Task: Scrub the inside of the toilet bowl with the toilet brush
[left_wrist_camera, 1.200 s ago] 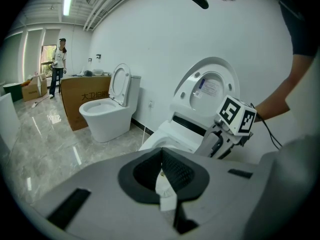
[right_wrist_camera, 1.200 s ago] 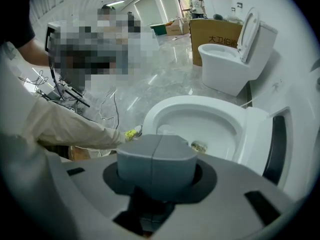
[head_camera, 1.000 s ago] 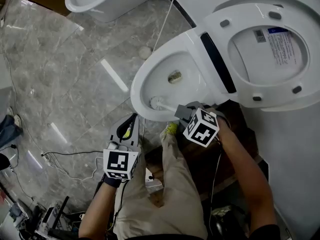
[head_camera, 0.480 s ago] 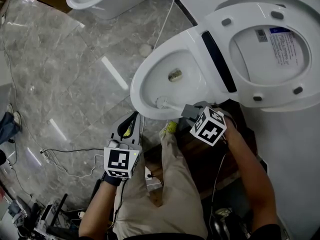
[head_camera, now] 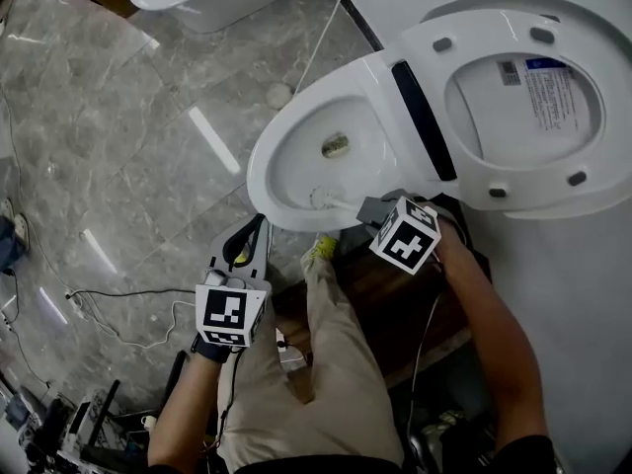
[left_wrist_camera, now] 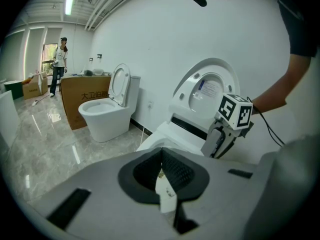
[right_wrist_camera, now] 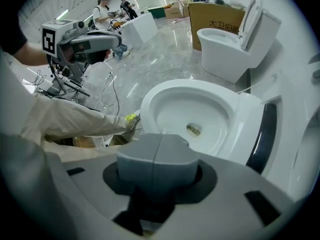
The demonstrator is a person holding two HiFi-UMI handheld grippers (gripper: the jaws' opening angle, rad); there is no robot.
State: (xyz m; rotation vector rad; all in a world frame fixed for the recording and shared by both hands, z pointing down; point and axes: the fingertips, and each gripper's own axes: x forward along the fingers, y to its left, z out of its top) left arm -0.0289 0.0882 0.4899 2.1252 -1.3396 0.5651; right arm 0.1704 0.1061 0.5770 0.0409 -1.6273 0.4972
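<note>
Held the toilet brush (head_camera: 341, 205) by its white handle in the right gripper (head_camera: 368, 208), grey jaws pressed together on it with only a seam showing between them. Had the brush head just ahead of those jaws, at the inside wall of the toilet bowl (head_camera: 286, 156), below the part of the rim nearest the gripper. Could not make out the bristles clearly. Found the drain opening (right_wrist_camera: 194, 129), brownish at its centre, farther ahead of the jaws and apart from the brush. Found the raised seat and lid (head_camera: 518, 97) beyond and to the right of the gripper, tilted back.

Held the left gripper (head_camera: 261, 227) low and to the left of the right one, outside the bowl and near its outer wall, dark pads meeting at the tips with nothing made out between them. Pointed it past the bowl's side, with the right gripper up and to the right of its jaws.

Stood with a beige trouser leg (head_camera: 331, 363) between the two grippers and a yellow-green shoe (head_camera: 320, 251) close under the bowl's front. Saw a second toilet (left_wrist_camera: 102, 115) with its lid up well beyond the left gripper, a cardboard box (left_wrist_camera: 82, 98) behind it, grey marble floor (head_camera: 118, 136) all around, and loose cables (head_camera: 128, 309) to the left of the left gripper.
</note>
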